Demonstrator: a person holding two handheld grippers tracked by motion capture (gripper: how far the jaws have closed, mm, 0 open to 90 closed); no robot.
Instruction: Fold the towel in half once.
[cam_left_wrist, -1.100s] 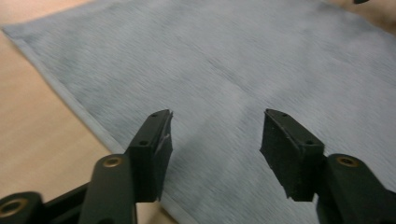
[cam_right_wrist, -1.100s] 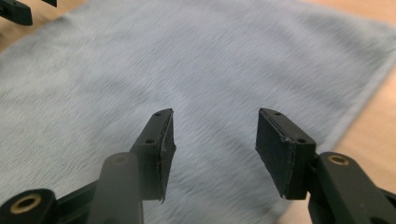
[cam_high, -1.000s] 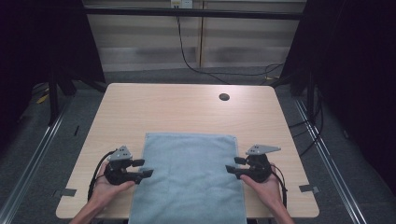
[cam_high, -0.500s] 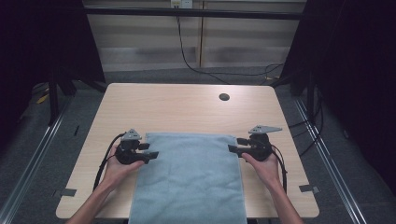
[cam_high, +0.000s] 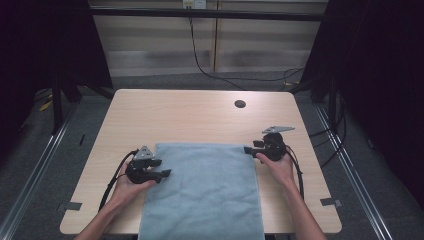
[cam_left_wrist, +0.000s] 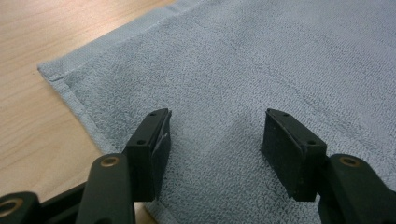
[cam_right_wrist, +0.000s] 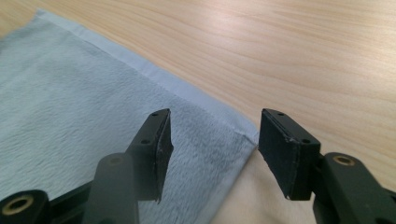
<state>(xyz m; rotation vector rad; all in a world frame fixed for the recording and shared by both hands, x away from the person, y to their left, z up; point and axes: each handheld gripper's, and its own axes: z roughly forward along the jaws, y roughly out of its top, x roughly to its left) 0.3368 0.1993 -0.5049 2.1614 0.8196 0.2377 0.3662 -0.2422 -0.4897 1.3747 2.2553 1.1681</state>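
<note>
A light blue towel (cam_high: 205, 190) lies flat on the wooden table (cam_high: 200, 115), and its near end hangs over the front edge. My left gripper (cam_high: 162, 174) is open, low over the towel's left edge a little short of the far left corner. In the left gripper view the left gripper (cam_left_wrist: 215, 123) has terry cloth (cam_left_wrist: 280, 56) beneath both jaws. My right gripper (cam_high: 248, 149) is at the far right corner. In the right gripper view its jaws have just been opening: the right gripper (cam_right_wrist: 212, 123) straddles that corner of the towel (cam_right_wrist: 70, 93) and the pads do not press it.
A dark round cable hole (cam_high: 240, 104) sits in the tabletop near the far right. Bare wood (cam_right_wrist: 303, 56) stretches beyond the towel's far hem. Black cables (cam_high: 210, 70) run along the floor behind the table, with dark curtains on both sides.
Both hands have moved away from the person along the towel's sides toward its far corners. The right went farther, and the left also shifted inward over the towel's edge.
</note>
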